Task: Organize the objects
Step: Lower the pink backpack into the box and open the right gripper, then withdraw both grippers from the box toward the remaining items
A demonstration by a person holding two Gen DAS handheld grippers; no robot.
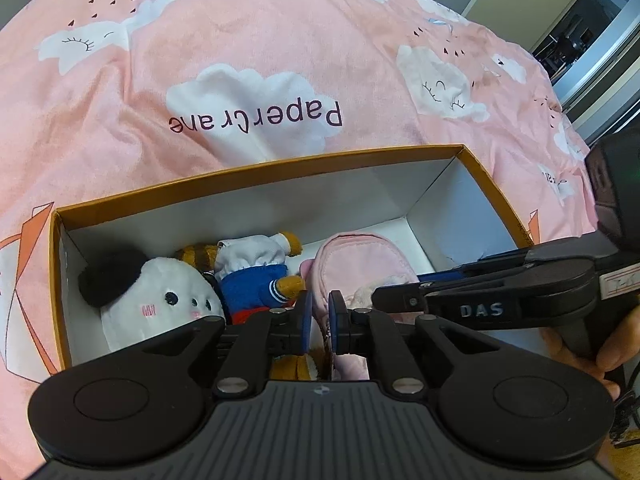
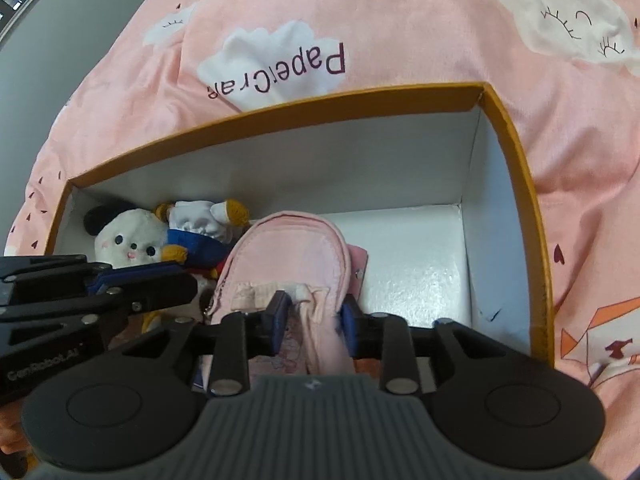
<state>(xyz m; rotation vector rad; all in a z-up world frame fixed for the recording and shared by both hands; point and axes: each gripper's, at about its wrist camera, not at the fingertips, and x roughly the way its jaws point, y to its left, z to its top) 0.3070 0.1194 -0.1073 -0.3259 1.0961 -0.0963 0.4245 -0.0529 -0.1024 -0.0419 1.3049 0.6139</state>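
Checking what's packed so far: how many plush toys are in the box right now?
2. The white plush with black ears lies at the box's left end; the plush in blue and white sits beside it, against the pink pouch. Others may be hidden beneath.

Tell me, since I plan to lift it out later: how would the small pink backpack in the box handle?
The pink backpack looks soft, so it would probably sag. Its size suggests it's light. Lying flat in the box, it seems unlikely to roll.
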